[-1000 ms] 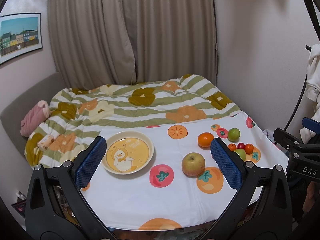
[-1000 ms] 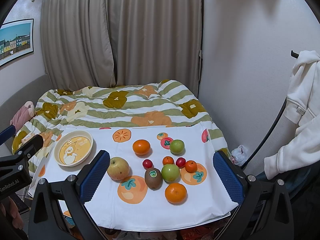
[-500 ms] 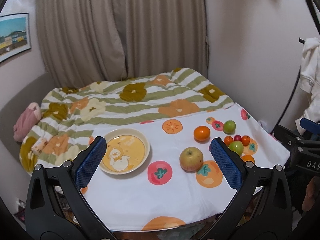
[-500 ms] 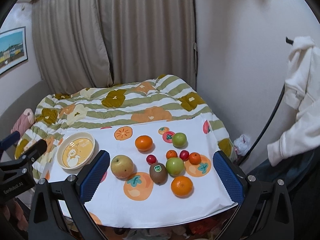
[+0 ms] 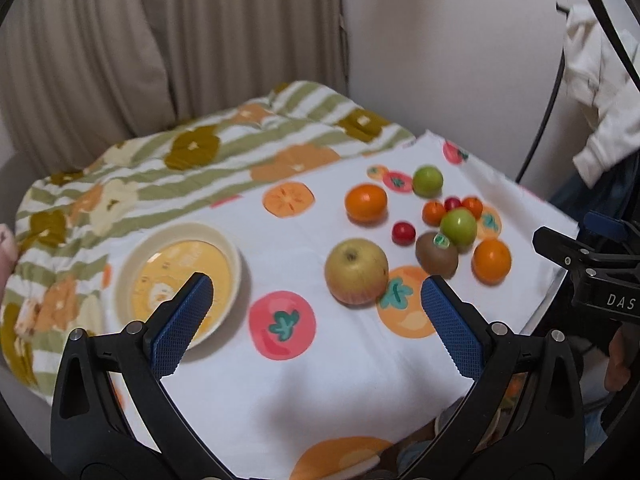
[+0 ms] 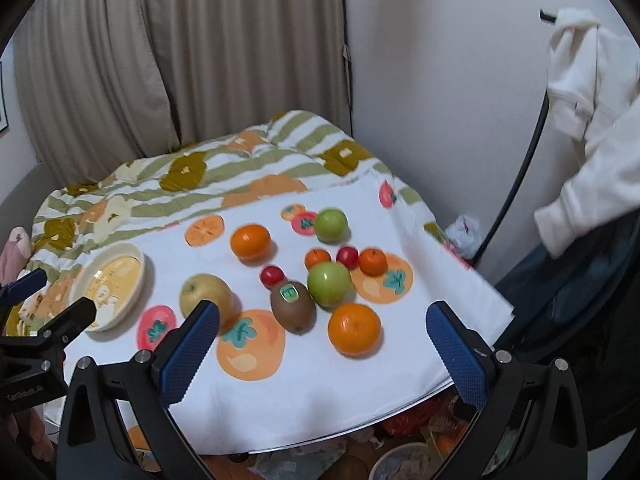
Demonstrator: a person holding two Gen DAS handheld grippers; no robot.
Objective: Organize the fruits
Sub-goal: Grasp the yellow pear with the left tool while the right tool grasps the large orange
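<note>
The left gripper (image 5: 316,322) hangs over the near edge of the bench (image 5: 320,392), its blue fingers (image 5: 182,322) spread wide and holding nothing. Beyond the left finger sits the bowl (image 5: 132,264) — empty, with a cartoon print inside. Between the two fingers, further out, lies the apple (image 5: 356,272), and just past the right finger the kiwi (image 5: 434,256) with its green sticker.

The right gripper (image 6: 324,350) is likewise spread and empty, over the same white fruit-print cloth (image 6: 304,400). Its left finger (image 6: 188,354) partly covers the apple (image 6: 202,294); the bowl (image 6: 90,280) is well to the left of that finger. Between the fingers, ahead, lie the kiwi (image 6: 294,306) and a large orange (image 6: 354,330), with a green fruit (image 6: 329,283) touching the kiwi behind. Further out — a second orange (image 6: 251,242), two small red fruits (image 6: 272,275), two small mandarins (image 6: 373,261) and another green fruit (image 6: 331,224), all loose on the cloth, none in the bowl.
</note>
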